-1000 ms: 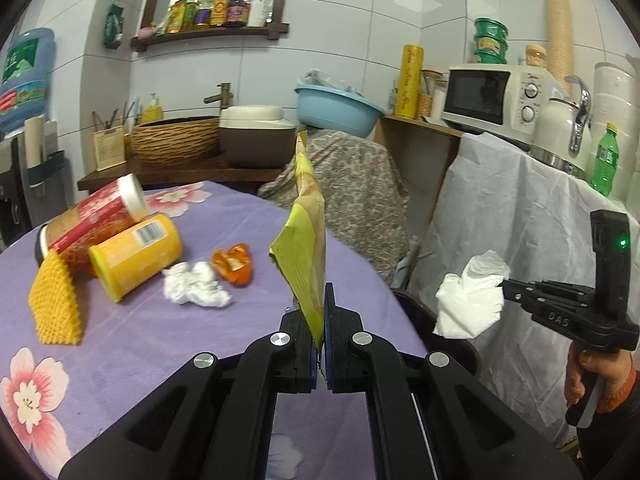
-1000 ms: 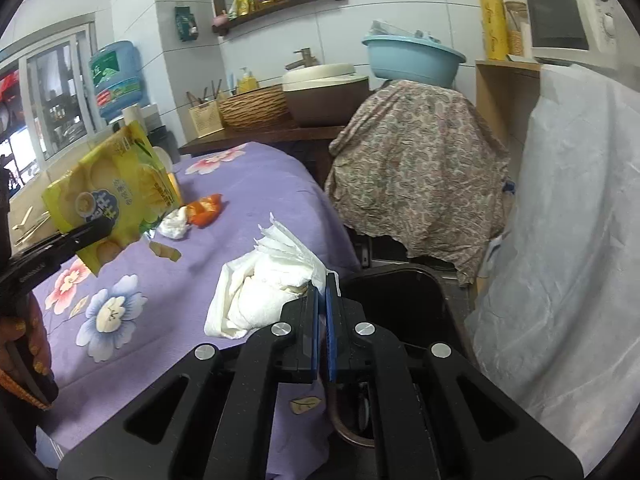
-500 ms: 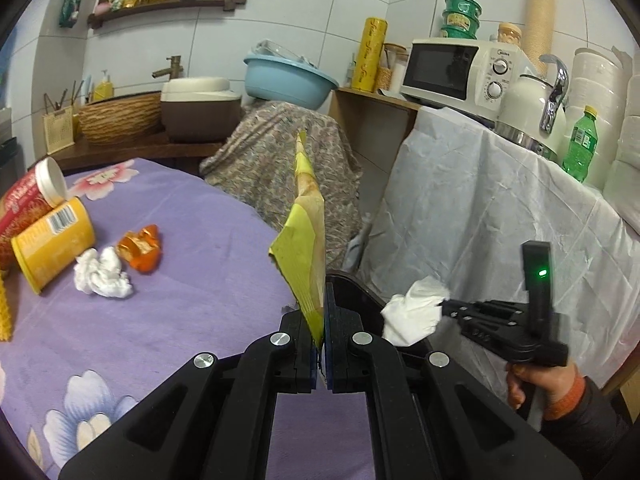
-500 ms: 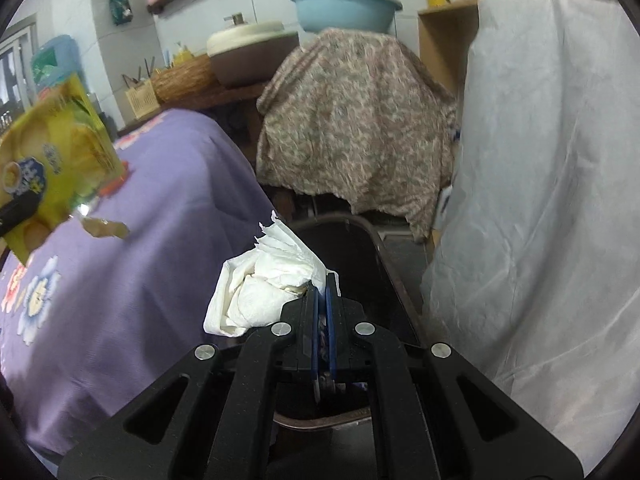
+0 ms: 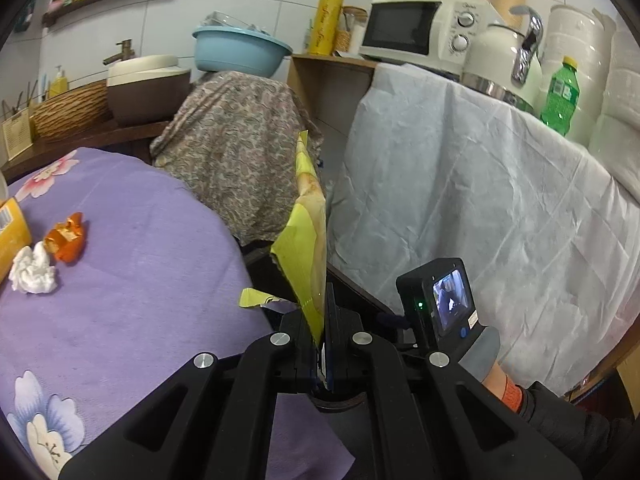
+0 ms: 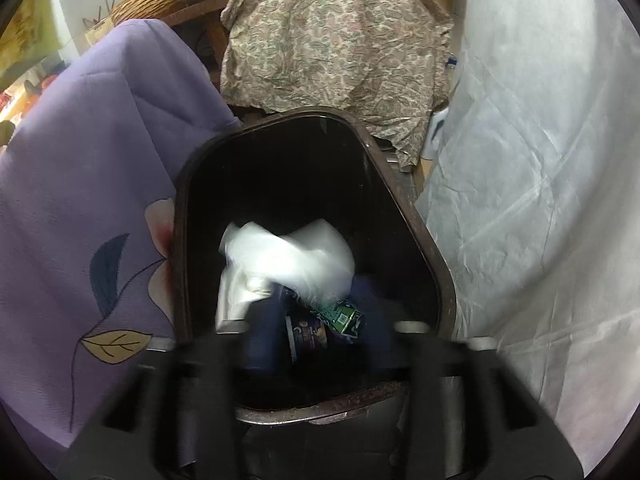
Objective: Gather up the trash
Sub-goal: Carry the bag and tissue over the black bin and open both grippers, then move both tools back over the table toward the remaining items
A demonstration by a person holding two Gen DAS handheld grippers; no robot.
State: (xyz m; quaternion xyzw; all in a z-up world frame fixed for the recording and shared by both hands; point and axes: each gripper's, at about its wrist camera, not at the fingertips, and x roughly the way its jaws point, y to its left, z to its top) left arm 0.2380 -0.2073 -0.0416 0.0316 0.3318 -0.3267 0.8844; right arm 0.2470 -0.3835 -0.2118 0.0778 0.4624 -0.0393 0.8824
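Observation:
My left gripper [image 5: 323, 356] is shut on a yellow snack wrapper [image 5: 306, 240], held upright beside the purple table's right edge. My right gripper [image 6: 316, 332] is blurred and points down into the dark trash bin [image 6: 424, 236]; its fingers stand apart. A white crumpled tissue [image 6: 288, 256] is in the bin's mouth, free of the fingers, above other trash [image 6: 320, 320]. The right gripper's body [image 5: 448, 308] shows in the left wrist view, low beside the table. On the table lie a white tissue wad [image 5: 34, 270], an orange wrapper [image 5: 68, 234] and a yellow can [image 5: 10, 236].
The purple flowered tablecloth [image 5: 132, 280] hangs left of the bin [image 6: 80, 200]. A white-draped counter [image 5: 480, 200] stands to the right with a microwave [image 5: 416, 28], kettle [image 5: 504, 64] and green bottle [image 5: 560, 96]. A patterned cloth [image 5: 240, 152] covers something behind the bin.
My right gripper moved down over the bin, opened and let go of the white tissue, which now sits in the bin. My left gripper carried the yellow wrapper right, toward the bin.

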